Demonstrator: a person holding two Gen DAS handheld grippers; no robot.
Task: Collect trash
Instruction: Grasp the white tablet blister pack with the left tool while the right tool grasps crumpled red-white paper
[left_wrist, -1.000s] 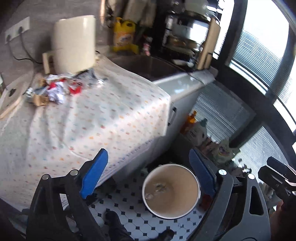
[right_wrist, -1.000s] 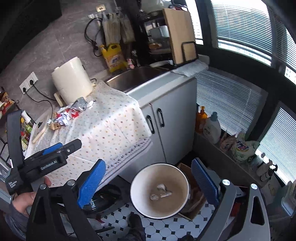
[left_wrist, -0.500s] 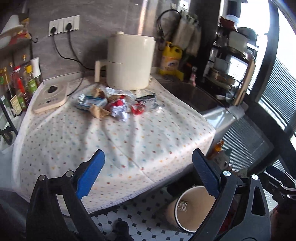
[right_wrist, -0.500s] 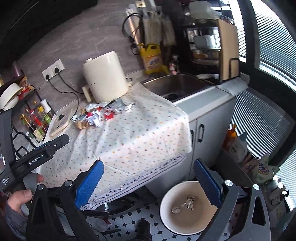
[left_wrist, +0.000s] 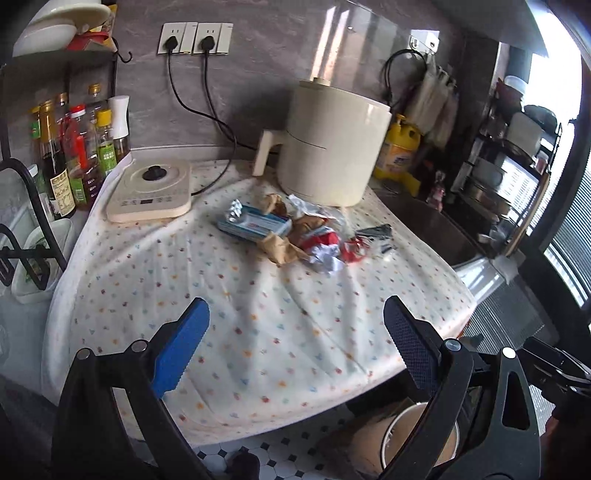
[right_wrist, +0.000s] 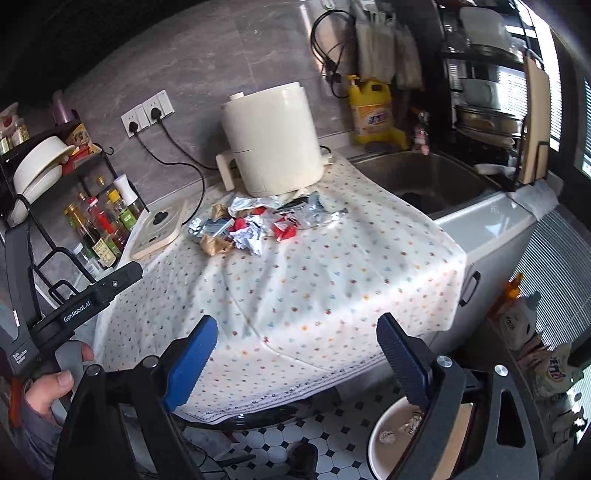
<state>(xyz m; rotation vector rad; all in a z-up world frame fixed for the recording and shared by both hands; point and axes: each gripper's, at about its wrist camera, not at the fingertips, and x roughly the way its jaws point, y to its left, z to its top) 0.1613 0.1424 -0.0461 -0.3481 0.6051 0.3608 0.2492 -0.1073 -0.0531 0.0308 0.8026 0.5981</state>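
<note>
A trash pile (left_wrist: 295, 232) of crumpled foil, brown paper, red wrappers and a blue-and-white box lies on the dotted tablecloth (left_wrist: 258, 332) in front of the air fryer. The same trash pile (right_wrist: 255, 225) shows in the right wrist view. My left gripper (left_wrist: 293, 314) hovers over the cloth's near part, open and empty, well short of the pile. My right gripper (right_wrist: 297, 325) is at the cloth's front edge; its jaws are closing with nothing between them. The round bin (right_wrist: 384, 439) stands on the floor at lower right with a few scraps inside; the bin (left_wrist: 391, 443) is partly hidden in the left view.
A cream air fryer (left_wrist: 332, 147) stands behind the pile, an induction plate (left_wrist: 151, 192) to its left, and sauce bottles (left_wrist: 74, 147) on a rack beyond. The sink (right_wrist: 424, 177) and a yellow jug (right_wrist: 369, 110) are to the right. A hand (right_wrist: 48, 387) holds the left gripper's handle.
Both views have swung up from the bin on the floor to the counter. The trash pile is now nearer and more central. The bin has slid to the bottom right.
</note>
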